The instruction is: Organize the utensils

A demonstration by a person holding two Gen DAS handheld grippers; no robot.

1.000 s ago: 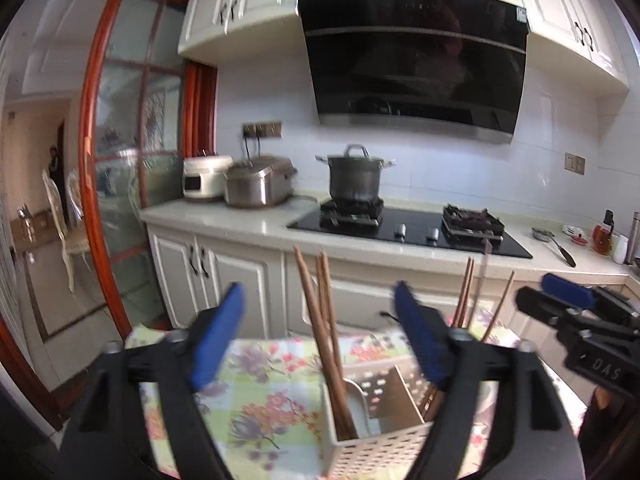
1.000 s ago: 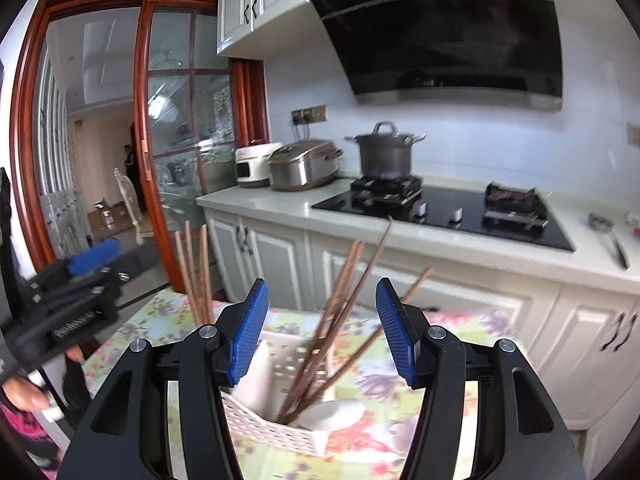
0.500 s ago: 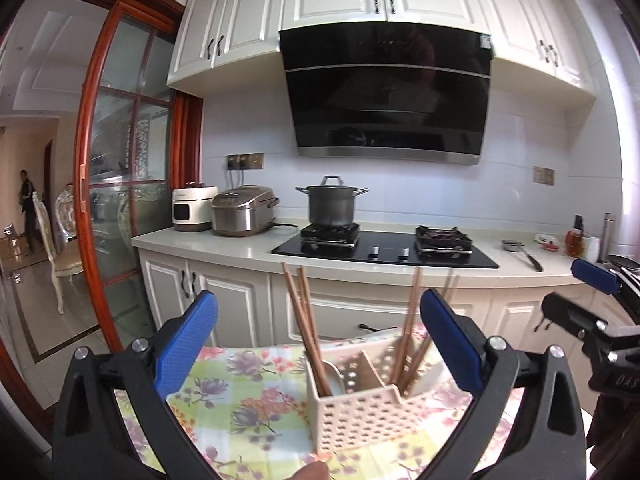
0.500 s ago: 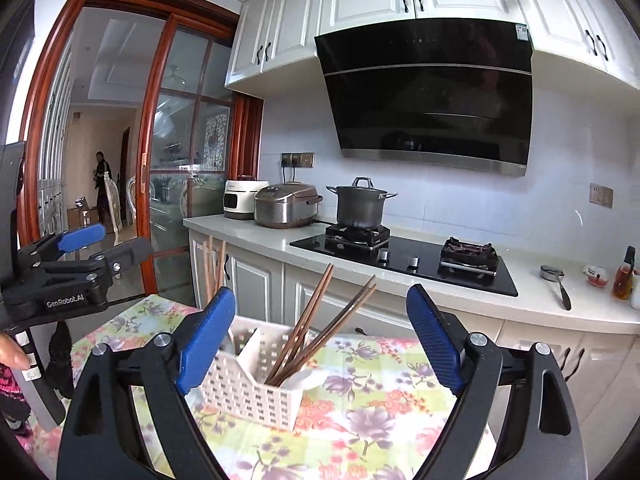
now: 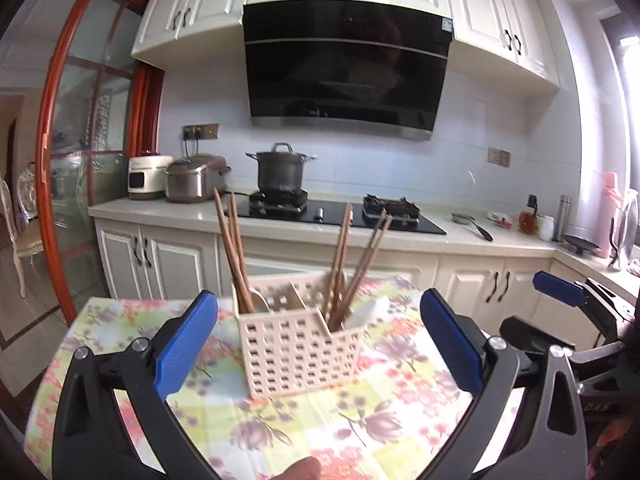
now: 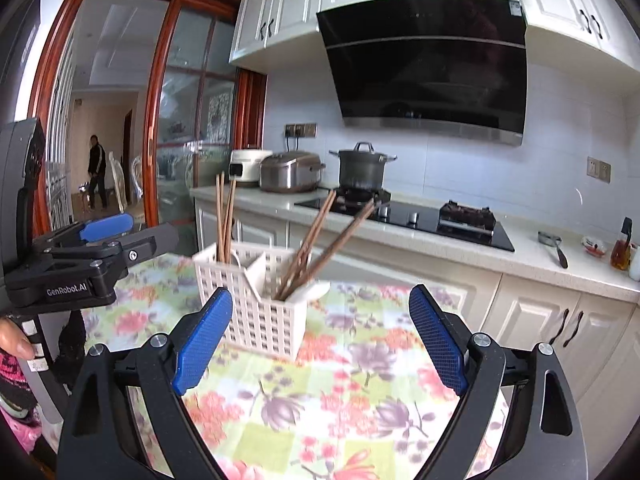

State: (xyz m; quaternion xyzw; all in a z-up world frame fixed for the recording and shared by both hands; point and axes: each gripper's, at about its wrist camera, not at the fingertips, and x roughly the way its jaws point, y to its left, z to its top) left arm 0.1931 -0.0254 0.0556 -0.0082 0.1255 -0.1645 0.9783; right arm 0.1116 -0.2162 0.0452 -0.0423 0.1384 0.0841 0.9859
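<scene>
A white perforated utensil basket (image 5: 298, 350) stands on the floral tablecloth (image 5: 360, 420); it also shows in the right wrist view (image 6: 256, 300). Brown chopsticks (image 5: 230, 256) lean in its left compartment and more chopsticks (image 5: 356, 260) with a white spoon (image 5: 370, 310) in its right one. My left gripper (image 5: 318, 344) is open and empty, a little short of the basket. My right gripper (image 6: 318, 336) is open and empty, also short of the basket. Each gripper shows at the edge of the other's view.
Behind the table runs a kitchen counter (image 5: 460, 242) with a hob, a steel pot (image 5: 280, 170), rice cookers (image 5: 192, 180) and bottles at the right. A wood-framed glass door (image 6: 176, 140) is at the left. A person (image 6: 96, 168) stands in the far room.
Both grippers have pulled back from the basket and their jaws have opened wider. The basket now looks smaller and lies wholly in front of the fingertips.
</scene>
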